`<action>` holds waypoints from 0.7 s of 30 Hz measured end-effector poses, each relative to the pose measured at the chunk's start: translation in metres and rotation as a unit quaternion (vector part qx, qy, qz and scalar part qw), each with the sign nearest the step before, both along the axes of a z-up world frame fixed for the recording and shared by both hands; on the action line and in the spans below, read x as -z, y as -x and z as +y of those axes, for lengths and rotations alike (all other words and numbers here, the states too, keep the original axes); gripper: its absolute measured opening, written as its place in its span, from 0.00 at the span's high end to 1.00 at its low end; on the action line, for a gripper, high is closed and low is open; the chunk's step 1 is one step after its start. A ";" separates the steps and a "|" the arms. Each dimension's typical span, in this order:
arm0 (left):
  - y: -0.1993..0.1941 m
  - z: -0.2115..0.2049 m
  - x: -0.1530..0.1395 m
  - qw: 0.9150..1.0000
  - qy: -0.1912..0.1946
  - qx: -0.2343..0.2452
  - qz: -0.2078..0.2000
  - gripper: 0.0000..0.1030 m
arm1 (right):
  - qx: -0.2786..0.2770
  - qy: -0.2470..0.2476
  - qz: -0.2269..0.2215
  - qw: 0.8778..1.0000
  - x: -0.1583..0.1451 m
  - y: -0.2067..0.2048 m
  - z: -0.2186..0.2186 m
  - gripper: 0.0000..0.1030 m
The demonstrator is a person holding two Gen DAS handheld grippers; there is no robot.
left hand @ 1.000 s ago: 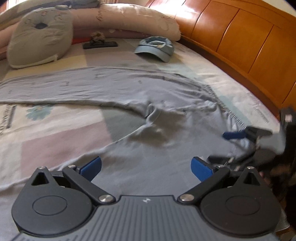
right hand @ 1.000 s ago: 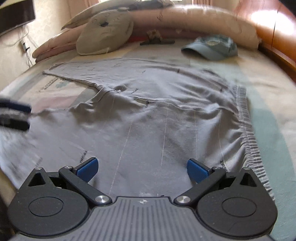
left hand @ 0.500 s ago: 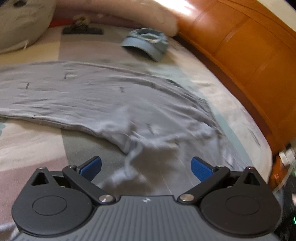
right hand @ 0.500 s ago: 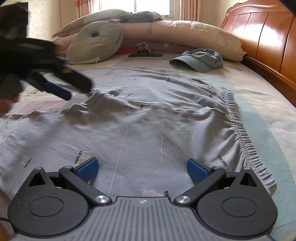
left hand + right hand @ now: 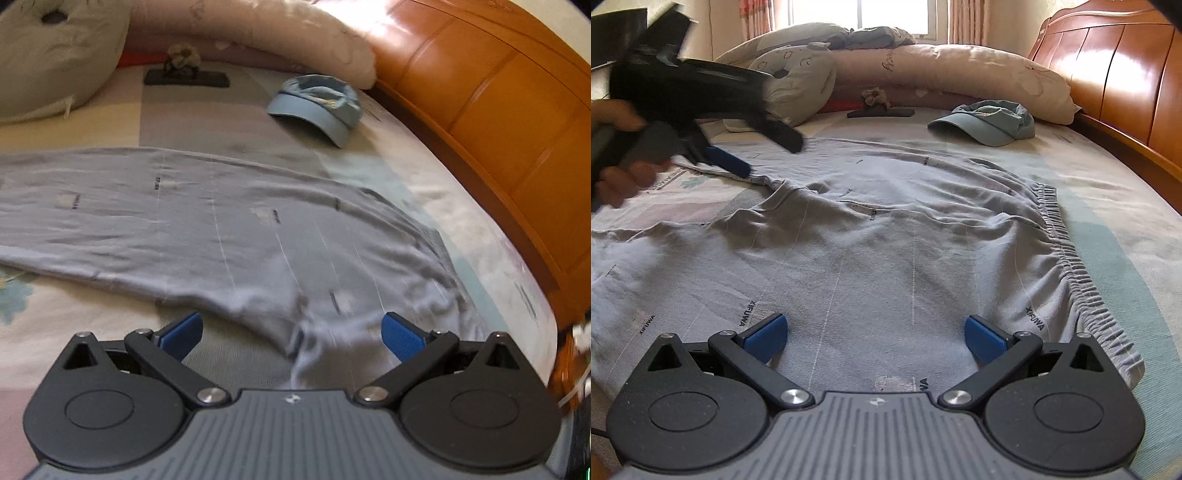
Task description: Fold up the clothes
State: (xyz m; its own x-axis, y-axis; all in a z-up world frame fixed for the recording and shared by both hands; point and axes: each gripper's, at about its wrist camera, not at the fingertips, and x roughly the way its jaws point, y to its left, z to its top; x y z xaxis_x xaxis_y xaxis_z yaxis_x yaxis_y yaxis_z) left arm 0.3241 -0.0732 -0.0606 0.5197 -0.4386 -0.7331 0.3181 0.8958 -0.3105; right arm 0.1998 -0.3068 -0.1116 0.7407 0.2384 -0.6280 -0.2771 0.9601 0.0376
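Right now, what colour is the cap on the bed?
Light blue cap; clearest in the right wrist view.

room over the trousers, clutter along the far edge

i see open bed around the grey trousers (image 5: 886,258); beyond them lie the blue cap (image 5: 988,123), a dark flat object (image 5: 881,112) and pillows (image 5: 942,74), with the wooden headboard (image 5: 1126,74) closing off my right.

Both jaws spread wide — left hand-held gripper (image 5: 291,332), right hand-held gripper (image 5: 875,334) — gripping nothing.
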 end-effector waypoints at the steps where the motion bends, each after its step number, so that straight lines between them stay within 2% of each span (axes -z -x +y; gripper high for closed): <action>1: 0.009 0.002 -0.004 1.000 -0.012 0.008 -0.006 0.01 | 0.000 0.000 0.001 1.000 0.000 0.000 0.000 0.00; 8: 0.079 0.019 -0.025 0.995 -0.086 0.026 -0.042 0.01 | -0.015 -0.016 0.017 1.000 -0.021 0.015 0.001 0.00; 14: 0.129 0.023 0.001 0.996 -0.088 0.000 -0.026 0.01 | -0.027 0.000 0.038 0.999 -0.014 0.032 0.013 0.00; 21: 0.168 0.021 0.033 0.995 -0.092 -0.025 -0.005 0.01 | -0.018 0.009 0.039 0.999 -0.007 0.036 0.018 0.00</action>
